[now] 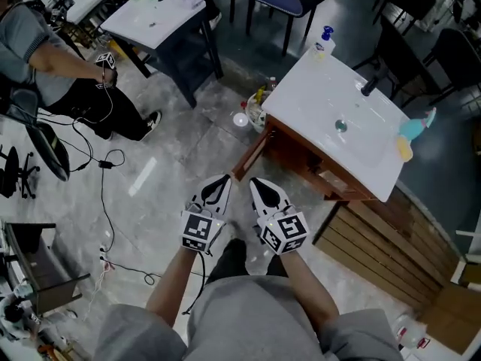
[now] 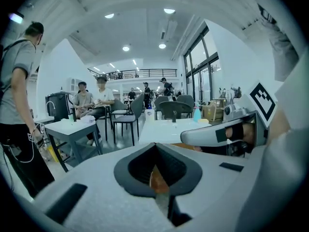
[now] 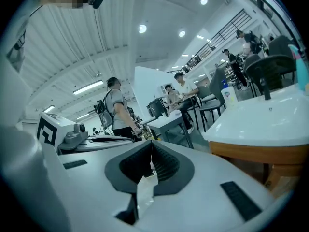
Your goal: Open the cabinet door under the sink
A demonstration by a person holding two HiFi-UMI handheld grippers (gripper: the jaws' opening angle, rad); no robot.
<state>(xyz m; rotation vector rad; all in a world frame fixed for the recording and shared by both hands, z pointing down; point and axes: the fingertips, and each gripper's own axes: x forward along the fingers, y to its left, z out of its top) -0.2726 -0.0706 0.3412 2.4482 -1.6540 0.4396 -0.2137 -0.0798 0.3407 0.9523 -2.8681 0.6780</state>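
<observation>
Person (image 1: 45,59) far left, near a small table (image 1: 154,17); left gripper (image 1: 220,183) jaws closed, empty; right gripper (image 1: 259,185) just beside it, also closed, empty; both apart from the wooden cabinet (image 1: 297,156) under the white sink (image 1: 338,104) at right, soap bottle (image 1: 323,42) on its far corner

Head view looks steeply down, the sink (image 1: 308,96) at two o'clock; both gripper views face nearly level, sharing its white top nearby.
</observation>
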